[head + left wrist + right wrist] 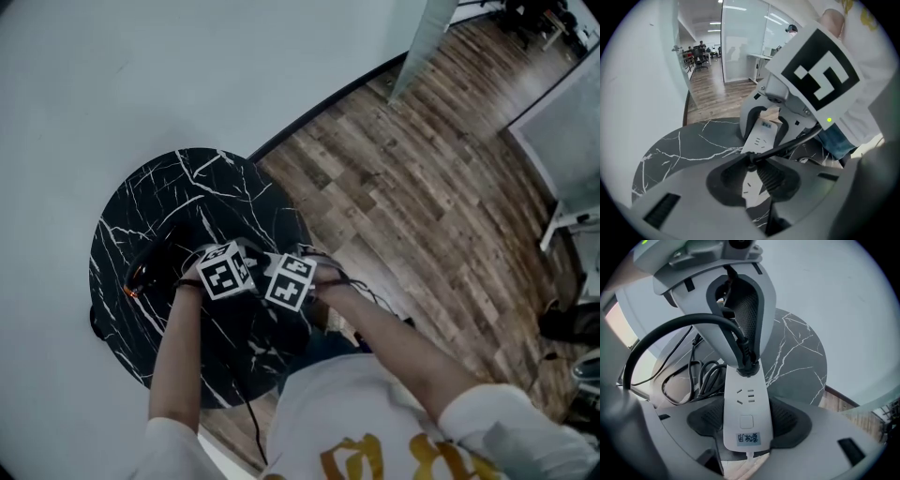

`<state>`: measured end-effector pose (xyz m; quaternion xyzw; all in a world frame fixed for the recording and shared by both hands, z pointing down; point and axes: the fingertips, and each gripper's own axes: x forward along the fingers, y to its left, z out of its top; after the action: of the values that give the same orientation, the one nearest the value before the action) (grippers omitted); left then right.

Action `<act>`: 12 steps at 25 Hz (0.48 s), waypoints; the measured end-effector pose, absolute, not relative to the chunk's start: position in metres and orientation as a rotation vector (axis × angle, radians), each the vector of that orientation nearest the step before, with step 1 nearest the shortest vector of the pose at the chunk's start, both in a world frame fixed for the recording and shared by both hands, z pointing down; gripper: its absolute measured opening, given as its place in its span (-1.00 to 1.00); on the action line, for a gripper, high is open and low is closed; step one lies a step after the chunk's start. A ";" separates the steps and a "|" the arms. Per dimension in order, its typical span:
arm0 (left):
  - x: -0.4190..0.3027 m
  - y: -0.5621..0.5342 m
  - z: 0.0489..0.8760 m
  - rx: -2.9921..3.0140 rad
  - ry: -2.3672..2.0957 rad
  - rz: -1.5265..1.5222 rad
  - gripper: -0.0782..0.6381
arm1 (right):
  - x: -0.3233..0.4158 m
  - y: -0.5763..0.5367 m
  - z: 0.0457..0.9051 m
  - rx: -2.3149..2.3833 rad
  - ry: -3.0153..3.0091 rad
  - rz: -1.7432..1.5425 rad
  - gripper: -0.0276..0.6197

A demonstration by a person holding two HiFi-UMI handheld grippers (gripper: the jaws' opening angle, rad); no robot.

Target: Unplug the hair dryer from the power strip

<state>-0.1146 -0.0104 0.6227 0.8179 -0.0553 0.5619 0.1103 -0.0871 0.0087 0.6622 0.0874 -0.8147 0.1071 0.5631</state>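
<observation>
A white power strip (745, 401) lies on the round black marble table (192, 183). A black plug (746, 365) sits in the strip's far socket, and its thick black cable (670, 328) arcs away to the left. My left gripper (752, 174) points steeply down with its jaws shut on that plug (751, 158). My right gripper (746, 422) faces it and is shut on the near end of the strip, beside the button and the label. In the head view the left gripper (225, 272) and the right gripper (291, 281) stand almost touching over the table's middle.
Loose black cables (689, 376) lie coiled on the table behind the strip. A dark object with an orange glint (141, 274) rests at the table's left. One cable (248, 412) hangs off the front edge. Wood floor (422, 187) lies to the right, a white wall to the left.
</observation>
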 end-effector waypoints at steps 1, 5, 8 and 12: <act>-0.113 -0.013 0.623 2.388 -0.157 1.639 -0.61 | -0.086 0.008 0.662 0.209 -1.924 0.252 -0.08; -0.112 -0.016 0.621 2.300 -0.093 1.588 -0.60 | -0.088 0.009 0.662 0.198 -1.933 0.252 -0.08; -0.112 -0.016 0.619 2.313 -0.085 1.601 -0.58 | -0.087 0.008 0.661 0.199 -1.936 0.249 -0.08; -0.115 -0.007 0.620 2.387 -0.077 1.766 -0.61 | -0.087 0.009 0.661 0.186 -1.936 0.239 -0.08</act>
<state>-0.1150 -0.0073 0.6199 0.8007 -0.0257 0.5923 0.0857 -0.0874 0.0091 0.6607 0.0786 -0.8203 0.1012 0.5574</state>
